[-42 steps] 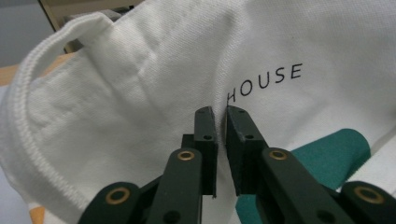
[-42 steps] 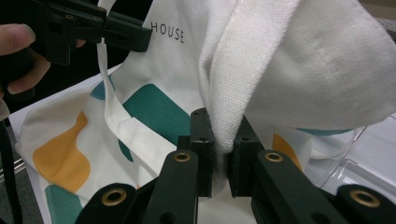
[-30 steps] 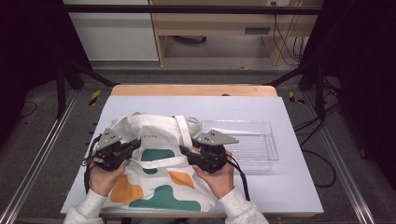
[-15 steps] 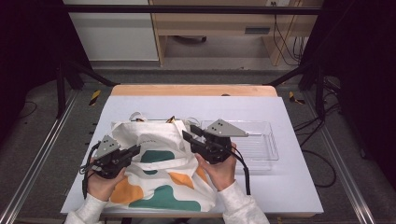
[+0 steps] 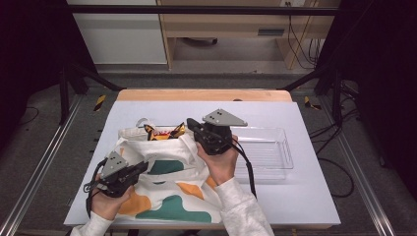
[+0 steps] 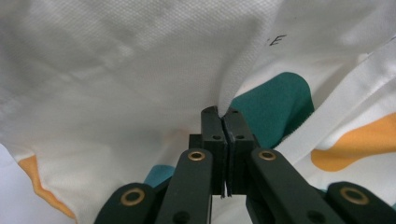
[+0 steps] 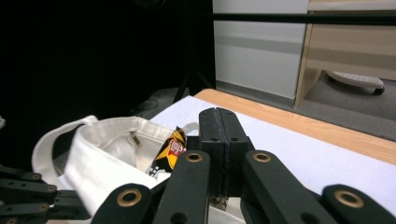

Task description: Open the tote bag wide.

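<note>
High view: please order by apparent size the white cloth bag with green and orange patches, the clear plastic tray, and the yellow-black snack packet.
1. White cloth bag, largest.
2. Clear plastic tray, smaller.
3. Yellow-black snack packet, smallest; partly hidden inside the bag.

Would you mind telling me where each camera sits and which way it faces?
High view: above the person's side, facing forward and down on the table; both forearms show.
Left gripper view: on the left gripper, facing the tote bag it pinches.
Right gripper view: on the right gripper, facing across the table.
Shared: the bag, the snack packet.
</note>
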### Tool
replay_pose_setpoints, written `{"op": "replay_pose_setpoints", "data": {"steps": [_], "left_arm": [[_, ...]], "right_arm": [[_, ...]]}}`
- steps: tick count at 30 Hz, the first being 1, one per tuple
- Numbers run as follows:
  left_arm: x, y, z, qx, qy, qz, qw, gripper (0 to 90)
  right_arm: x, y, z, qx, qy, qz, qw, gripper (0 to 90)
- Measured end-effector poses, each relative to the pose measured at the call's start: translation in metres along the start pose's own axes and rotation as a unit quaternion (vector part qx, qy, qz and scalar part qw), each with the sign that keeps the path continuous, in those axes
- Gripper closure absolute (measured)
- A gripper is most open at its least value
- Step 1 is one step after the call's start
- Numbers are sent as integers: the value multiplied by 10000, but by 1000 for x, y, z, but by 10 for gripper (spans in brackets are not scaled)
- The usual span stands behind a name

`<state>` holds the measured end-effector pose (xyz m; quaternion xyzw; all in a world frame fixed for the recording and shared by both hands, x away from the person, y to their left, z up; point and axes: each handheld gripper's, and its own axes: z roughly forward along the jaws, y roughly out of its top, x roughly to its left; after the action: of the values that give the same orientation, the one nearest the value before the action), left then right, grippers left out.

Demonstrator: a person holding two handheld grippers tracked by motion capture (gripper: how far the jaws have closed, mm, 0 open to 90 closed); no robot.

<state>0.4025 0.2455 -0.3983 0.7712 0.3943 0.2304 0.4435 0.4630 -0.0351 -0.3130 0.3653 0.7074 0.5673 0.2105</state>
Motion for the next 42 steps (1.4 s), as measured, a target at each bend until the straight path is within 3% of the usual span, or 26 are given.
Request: {"op": "replay_pose_setpoints", "data": {"steps": [7,11,15,18,22,27,35,36,42], "left_arm": [[-2,-3,1,74,-7,47,10000,887],[-1,-2,0,15,-35,-9,10000,860],[1,3,-10,-159,-77,-63,9998,844],[4,12,-28,-510,-95,-139,9986,873],[9,22,-42,-769,-58,-184,9968,893],[22,40,-45,-1005,62,-377,9942,897],[43,63,-17,-848,83,-526,9950,894],[47,67,-7,-635,87,-476,9968,891],[44,59,2,-317,72,-399,9987,889]], "right_arm": [[5,-12,17,537,199,-50,9983,900],[5,-17,18,667,285,-43,9974,900],[5,-19,18,730,303,-44,9969,900],[4,-24,17,808,372,-12,9960,900],[8,-29,17,866,422,-68,9953,900],[12,-36,14,957,471,-94,9943,900],[17,-49,9,1081,595,-142,9923,900],[18,-50,8,1082,611,-163,9921,900],[22,-57,6,1207,672,-249,9901,900]]}}
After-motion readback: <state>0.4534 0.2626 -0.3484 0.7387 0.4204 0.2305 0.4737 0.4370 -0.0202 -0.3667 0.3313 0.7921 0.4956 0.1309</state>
